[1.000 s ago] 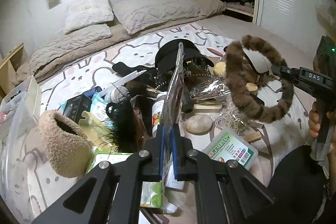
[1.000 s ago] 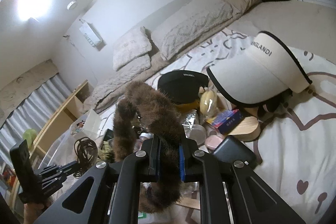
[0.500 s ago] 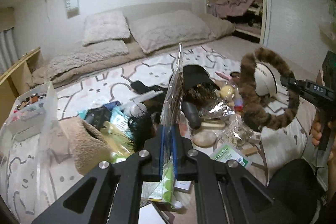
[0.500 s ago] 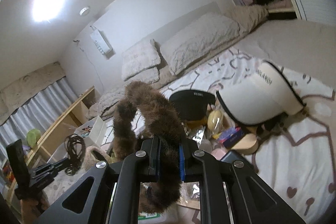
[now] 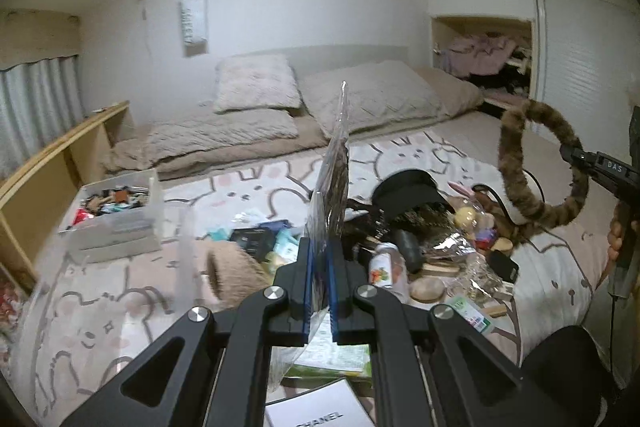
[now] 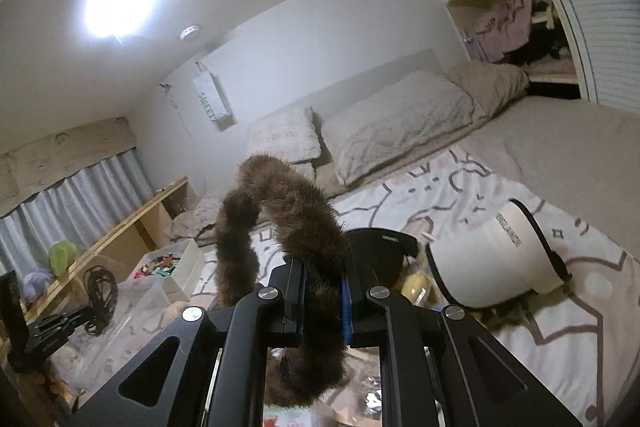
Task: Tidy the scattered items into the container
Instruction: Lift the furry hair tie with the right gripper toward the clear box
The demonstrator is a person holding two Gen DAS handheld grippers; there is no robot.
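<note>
My left gripper (image 5: 320, 267) is shut on a clear plastic packet (image 5: 334, 163) and holds it upright, edge-on, above the pile of scattered items (image 5: 420, 247) on the bed. My right gripper (image 6: 322, 287) is shut on a brown furry headband (image 6: 288, 211), lifted in the air; it also shows at the right of the left wrist view (image 5: 536, 167). A clear plastic container (image 5: 184, 251) stands on the bed to the left; it is blurred. In the right wrist view the left gripper (image 6: 52, 323) sits at the lower left with dark strands of the packet hanging from it.
A white box of small items (image 5: 116, 211) stands at the far left by a wooden shelf (image 5: 48, 163). A fuzzy beige slipper (image 5: 232, 271), a black cap (image 5: 408, 187), a white visor (image 6: 496, 259), bottles and packets lie on the bunny-print sheet. Pillows (image 5: 360, 95) lie behind.
Both grippers have risen and tilted up with their loads. The left view has swung left, bringing the clear container and the white box into sight.
</note>
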